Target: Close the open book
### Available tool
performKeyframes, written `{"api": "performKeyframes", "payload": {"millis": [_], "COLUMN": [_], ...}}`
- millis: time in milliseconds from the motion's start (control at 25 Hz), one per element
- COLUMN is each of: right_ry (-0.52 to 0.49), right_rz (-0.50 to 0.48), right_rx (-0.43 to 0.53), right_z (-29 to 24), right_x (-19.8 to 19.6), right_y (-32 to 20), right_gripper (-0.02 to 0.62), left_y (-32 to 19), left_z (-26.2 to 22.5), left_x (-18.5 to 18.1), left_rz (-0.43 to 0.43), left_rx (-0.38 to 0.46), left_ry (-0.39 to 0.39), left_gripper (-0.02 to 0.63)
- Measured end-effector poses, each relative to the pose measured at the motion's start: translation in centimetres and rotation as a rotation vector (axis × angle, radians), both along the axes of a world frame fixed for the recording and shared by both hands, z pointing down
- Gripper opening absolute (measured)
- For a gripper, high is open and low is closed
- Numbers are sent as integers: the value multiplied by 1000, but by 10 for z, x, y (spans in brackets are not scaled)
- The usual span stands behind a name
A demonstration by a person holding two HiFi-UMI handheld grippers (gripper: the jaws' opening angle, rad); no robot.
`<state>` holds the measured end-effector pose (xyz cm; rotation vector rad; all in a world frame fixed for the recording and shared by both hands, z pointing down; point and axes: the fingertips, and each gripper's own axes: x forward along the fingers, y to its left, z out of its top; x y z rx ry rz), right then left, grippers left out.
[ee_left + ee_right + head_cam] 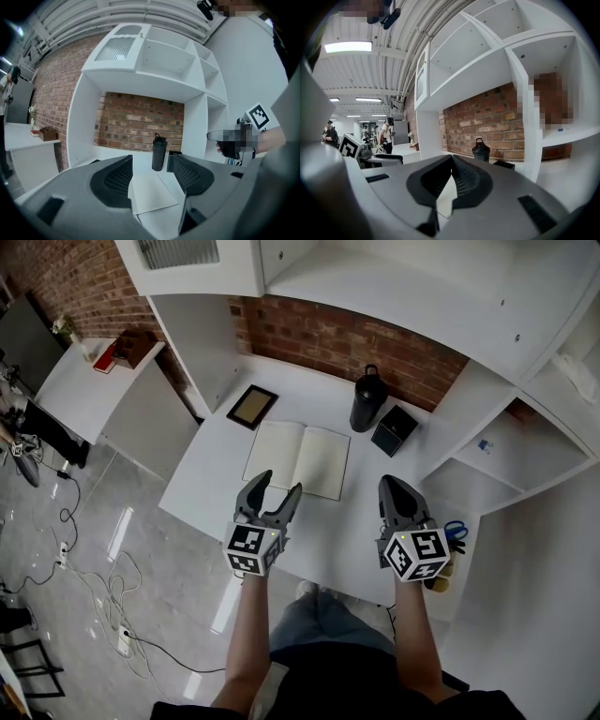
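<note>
White desk [211,486] w/ shelving above, brick wall behind. Book [298,458] lies flat & fully open mid-desk, blank pages up, spine running away from the person; neither gripper touches it. Left gripper [280,483] hovers just short of the book's near edge, on the left-page side. Its jaws are spread wide w/ nothing btwn them; only page & desk show thru the gap. Right gripper [394,486] hangs near the book's right-front corner, apart from it, jaws pressed together, empty. Black bottle [367,401] stands just behind the book's far-right corner, black box [395,430] beside it. Dark frame [251,407] lies far left.

Risks, as I judge:
- The flat cover gives little lip, so a jaw may catch only a few pages & crease or tear them.
- A sideways push could skid the whole book into the bottle & tip it.
- A cover swung w/o the other half pinned may flop back open.
</note>
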<state>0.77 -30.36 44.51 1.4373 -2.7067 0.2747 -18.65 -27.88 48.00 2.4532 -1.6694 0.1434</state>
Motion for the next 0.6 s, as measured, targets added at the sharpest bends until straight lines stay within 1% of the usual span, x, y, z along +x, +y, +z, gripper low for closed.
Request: {"api": "performKeyframes", "payload": {"millis": [80,160,400,600], "right_ry": [5,3,13,46], "right_rz": [-7,-10,-9,-19], "right_rx": [-2,-3,-18,-29], "right_z": [1,1,9,17], "right_x": [1,3,8,9], "right_y": [-1,-3,-5,-3], "right_gripper": [-2,-2,-2,-2], "left_y": [-5,-12,-29,-38], "left_z": [2,8,41,75], "left_x": [0,3,17,23], "left_rz": [4,36,208,328], "left_rx": [-8,-21,-135,-202], "left_ry": [-29,-92,-358,-595], "left_gripper": [245,245,245,245]}}
